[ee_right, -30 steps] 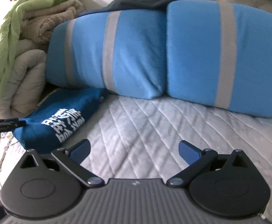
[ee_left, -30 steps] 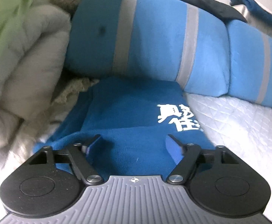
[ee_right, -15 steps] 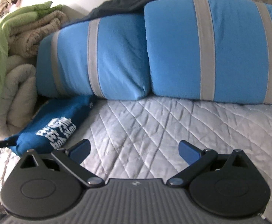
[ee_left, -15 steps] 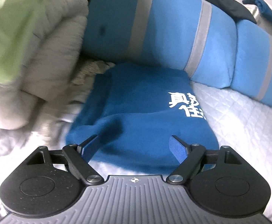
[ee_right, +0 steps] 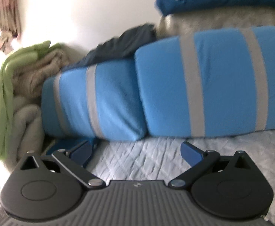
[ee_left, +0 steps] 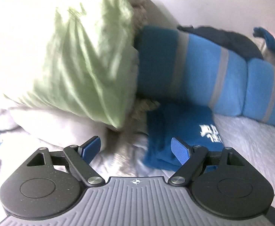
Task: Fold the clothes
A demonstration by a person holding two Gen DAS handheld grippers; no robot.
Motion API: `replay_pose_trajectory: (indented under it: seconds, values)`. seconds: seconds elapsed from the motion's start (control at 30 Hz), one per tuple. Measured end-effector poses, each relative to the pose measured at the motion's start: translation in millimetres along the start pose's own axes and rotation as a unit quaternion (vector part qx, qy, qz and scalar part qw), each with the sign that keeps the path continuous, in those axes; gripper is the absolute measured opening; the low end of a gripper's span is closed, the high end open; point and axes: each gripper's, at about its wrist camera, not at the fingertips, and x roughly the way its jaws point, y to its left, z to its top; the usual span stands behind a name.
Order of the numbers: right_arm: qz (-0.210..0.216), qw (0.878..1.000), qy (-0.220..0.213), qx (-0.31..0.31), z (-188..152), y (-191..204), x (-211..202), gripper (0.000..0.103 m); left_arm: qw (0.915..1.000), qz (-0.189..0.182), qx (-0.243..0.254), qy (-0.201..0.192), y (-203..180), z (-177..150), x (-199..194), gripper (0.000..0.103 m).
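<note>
blue shirt (ee_left: pixel 182 131) lies folded flat on the quilt (ee_left: pixel 250 141), tucked against the striped pillows (ee_left: pixel 203 75), likely parked there as a finished piece. your left gripper (ee_left: pixel 136 148) hangs wide and empty just beside it; your right gripper (ee_right: pixel 135 151) is also wide, holding nothing. only the left view shows the shirt's white print; only the right shows more blue cloth (ee_right: pixel 220 1) stacked high behind.

White printed characters stand on the folded blue shirt (ee_left: pixel 182 131), near its right edge; blurred and partly cut off, not legible. No other text observed.
</note>
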Motion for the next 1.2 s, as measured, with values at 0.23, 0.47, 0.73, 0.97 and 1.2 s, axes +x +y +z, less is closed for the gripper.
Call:
replay_pose_trajectory:
  seconds: [0.23,0.47,0.73,0.97,1.2]
  values:
    - [-0.051,0.997,-0.056,0.002,42,-51,-58,0.102,0.9986,0.0,-0.005,-0.052,13,24,-46,0.083]
    - [-0.113,0.991,-0.068,-0.013,52,-108,-126,0.102,0.9964,-0.048,0.008,-0.07,-12,12,-50,0.083]
    - [-0.143,0.989,-0.012,-0.035,12,-174,-201,0.102,0.9938,-0.096,0.025,-0.051,-38,-13,-46,0.083]
    - [-0.159,0.987,0.012,-0.011,-21,-214,-262,0.102,0.992,-0.121,0.018,-0.03,-51,-33,-37,0.083]
    - [-0.169,0.984,0.049,-0.025,-48,-224,-300,0.102,0.9916,-0.122,0.041,0.016,-62,-57,-35,0.083]
